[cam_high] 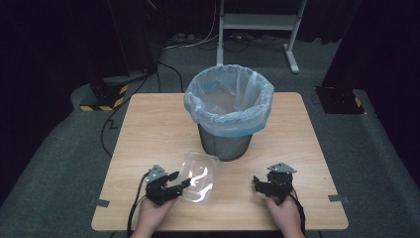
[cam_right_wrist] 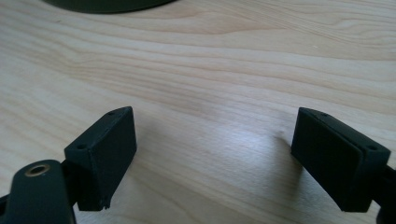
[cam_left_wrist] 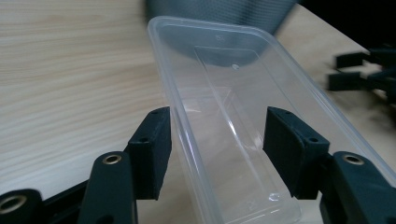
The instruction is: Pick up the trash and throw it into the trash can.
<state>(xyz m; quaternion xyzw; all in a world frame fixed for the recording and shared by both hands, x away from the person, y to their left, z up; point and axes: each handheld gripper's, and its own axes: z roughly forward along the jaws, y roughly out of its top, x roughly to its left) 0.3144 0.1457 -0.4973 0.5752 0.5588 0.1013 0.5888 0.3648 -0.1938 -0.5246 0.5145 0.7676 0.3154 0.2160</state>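
A clear plastic container [cam_high: 199, 176] lies on the wooden table [cam_high: 148, 129] in front of the bin. My left gripper [cam_high: 179, 185] is at its near left edge. In the left gripper view the left gripper [cam_left_wrist: 217, 149] is open, and the container [cam_left_wrist: 233, 93] has its long side wall running between the two jaws, touching neither pad. One jaw is outside the wall and the other is over the inside. My right gripper [cam_high: 258, 184] rests low over bare table to the right, open with nothing between its jaws [cam_right_wrist: 215, 154].
A dark mesh bin [cam_high: 225, 143] with a pale blue bag liner [cam_high: 229, 101] stands mid-table just behind the container; its base [cam_right_wrist: 107, 3] shows at the top of the right gripper view. The right gripper [cam_left_wrist: 364, 74] also appears beyond the container. Cables and a stand lie on the floor.
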